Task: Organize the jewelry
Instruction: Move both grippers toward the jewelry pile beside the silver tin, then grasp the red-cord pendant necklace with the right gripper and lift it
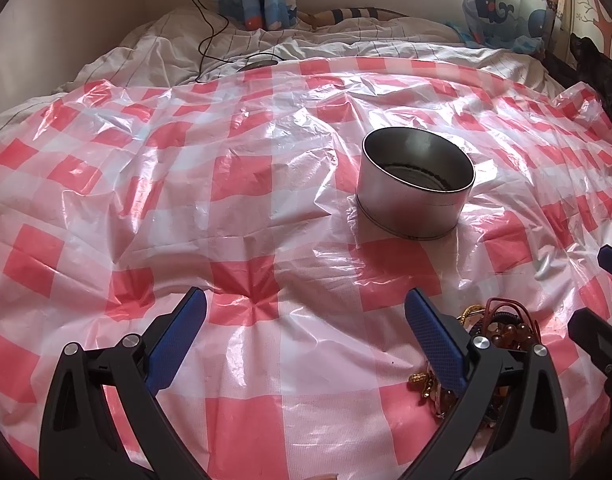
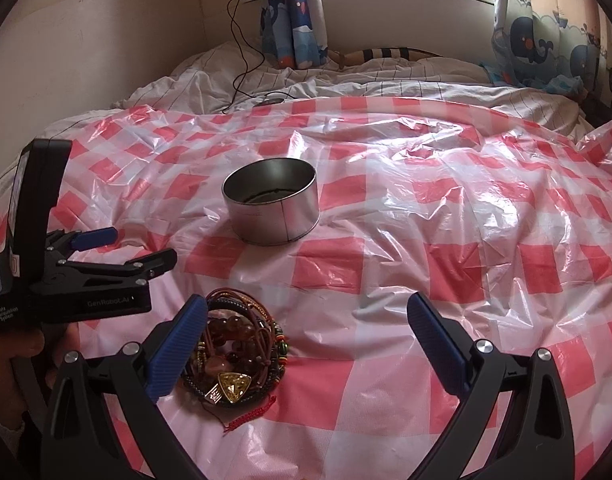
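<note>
A heap of jewelry (image 2: 238,356), beaded bracelets, cords and a gold triangular pendant, lies on the red-and-white checked plastic sheet (image 2: 425,208). My right gripper (image 2: 307,344) is open, and its left fingertip (image 2: 182,344) stands just at the heap's left edge. In the left wrist view the jewelry (image 1: 501,328) shows partly behind my right finger. My left gripper (image 1: 306,336) is open over bare sheet, left of the heap. A round metal tin (image 1: 415,182) stands upright farther back, also seen as the tin (image 2: 270,207), with something dark at its bottom.
The sheet covers a bed with striped white bedding (image 2: 345,80). A black cable (image 2: 242,60) runs from a wall socket to the bed's far left. Whale-print curtains (image 2: 294,12) hang behind. A hand (image 2: 10,356) holds the left gripper's body (image 2: 82,276).
</note>
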A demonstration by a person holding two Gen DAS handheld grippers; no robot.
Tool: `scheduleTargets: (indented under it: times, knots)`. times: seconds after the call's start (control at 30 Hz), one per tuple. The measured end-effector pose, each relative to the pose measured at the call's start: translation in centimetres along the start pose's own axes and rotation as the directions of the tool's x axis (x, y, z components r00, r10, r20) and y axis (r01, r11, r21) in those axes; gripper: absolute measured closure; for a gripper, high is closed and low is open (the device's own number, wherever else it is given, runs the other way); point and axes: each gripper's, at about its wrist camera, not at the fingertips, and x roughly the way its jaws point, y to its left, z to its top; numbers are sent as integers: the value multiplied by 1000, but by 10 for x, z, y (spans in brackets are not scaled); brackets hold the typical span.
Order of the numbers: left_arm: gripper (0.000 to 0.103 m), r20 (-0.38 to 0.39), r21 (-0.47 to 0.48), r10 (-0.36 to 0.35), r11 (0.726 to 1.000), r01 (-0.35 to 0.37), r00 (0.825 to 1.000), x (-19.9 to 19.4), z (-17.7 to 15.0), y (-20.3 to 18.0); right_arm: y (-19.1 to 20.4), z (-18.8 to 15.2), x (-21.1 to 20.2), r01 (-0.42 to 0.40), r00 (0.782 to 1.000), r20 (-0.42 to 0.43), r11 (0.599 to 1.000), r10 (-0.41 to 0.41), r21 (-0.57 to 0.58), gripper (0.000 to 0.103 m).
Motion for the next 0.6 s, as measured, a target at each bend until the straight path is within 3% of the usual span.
scheduleTargets:
  times: [0.17, 0.37, 0.6]
  knots:
    - [8, -2, -32, -3, 999, 3, 1000, -2, 0, 10, 6, -6, -2, -23, 1000, -20, 998, 21, -56, 9]
    - [8, -12, -24, -17, 1000, 17, 1000, -1, -2, 8, 12, -14, 9, -42, 996, -88, 993, 33, -106, 46]
    - [8, -16, -36, -22, 999, 22, 1000, -2, -2, 9, 6, -16, 23, -90, 988, -134, 995, 83, -45, 53]
